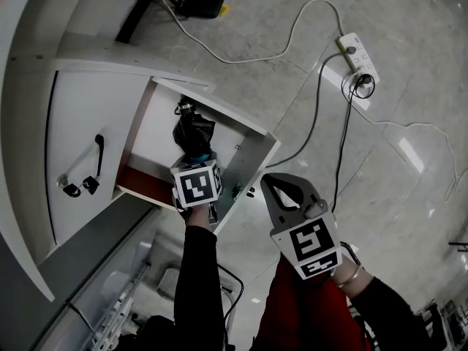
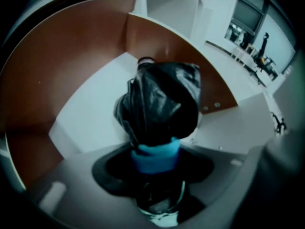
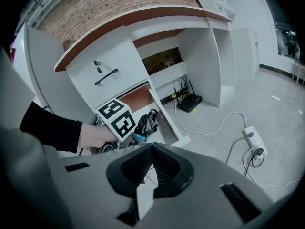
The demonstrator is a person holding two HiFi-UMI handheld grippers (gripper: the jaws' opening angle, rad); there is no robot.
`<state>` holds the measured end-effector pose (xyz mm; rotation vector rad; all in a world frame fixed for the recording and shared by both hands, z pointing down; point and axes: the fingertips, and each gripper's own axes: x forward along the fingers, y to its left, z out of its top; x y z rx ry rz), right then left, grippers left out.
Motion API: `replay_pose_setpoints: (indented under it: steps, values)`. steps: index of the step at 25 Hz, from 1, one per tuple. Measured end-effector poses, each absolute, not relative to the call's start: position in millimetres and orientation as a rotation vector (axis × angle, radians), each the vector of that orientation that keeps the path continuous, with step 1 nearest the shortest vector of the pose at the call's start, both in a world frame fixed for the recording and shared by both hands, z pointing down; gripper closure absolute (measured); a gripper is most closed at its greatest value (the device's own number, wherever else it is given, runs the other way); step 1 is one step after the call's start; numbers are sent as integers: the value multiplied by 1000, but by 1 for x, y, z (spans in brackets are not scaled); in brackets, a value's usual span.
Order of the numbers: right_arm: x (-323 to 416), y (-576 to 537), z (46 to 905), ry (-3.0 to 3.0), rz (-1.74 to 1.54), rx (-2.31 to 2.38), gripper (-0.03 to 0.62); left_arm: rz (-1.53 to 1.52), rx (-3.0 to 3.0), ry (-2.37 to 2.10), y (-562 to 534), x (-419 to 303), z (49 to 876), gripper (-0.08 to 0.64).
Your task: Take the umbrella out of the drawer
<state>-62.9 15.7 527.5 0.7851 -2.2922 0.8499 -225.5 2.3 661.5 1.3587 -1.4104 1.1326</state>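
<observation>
My right gripper point(image 1: 265, 180), lower middle: its 2 fingers pressed together, empty.
My left gripper point(image 2: 153, 166), frame centre, pinches the black umbrella point(image 2: 162, 104) at the open drawer point(image 1: 252, 163).

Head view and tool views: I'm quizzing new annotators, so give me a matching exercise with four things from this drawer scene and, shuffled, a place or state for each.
1 umbrella
2 right tool
3 power strip
4 black handle

A on the floor, with a plug in it
B between the left tool's jaws
C on the white cabinet front
D empty, above the floor

Pairs: 1-B, 2-D, 3-A, 4-C
</observation>
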Motion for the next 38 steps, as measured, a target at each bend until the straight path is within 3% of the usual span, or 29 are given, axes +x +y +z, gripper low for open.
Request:
replay_pose_setpoints:
  steps: [38]
  values:
    - [-65, 30, 433, -2357, 746, 812, 594, 974, 1574, -1522, 44, -199, 484, 304]
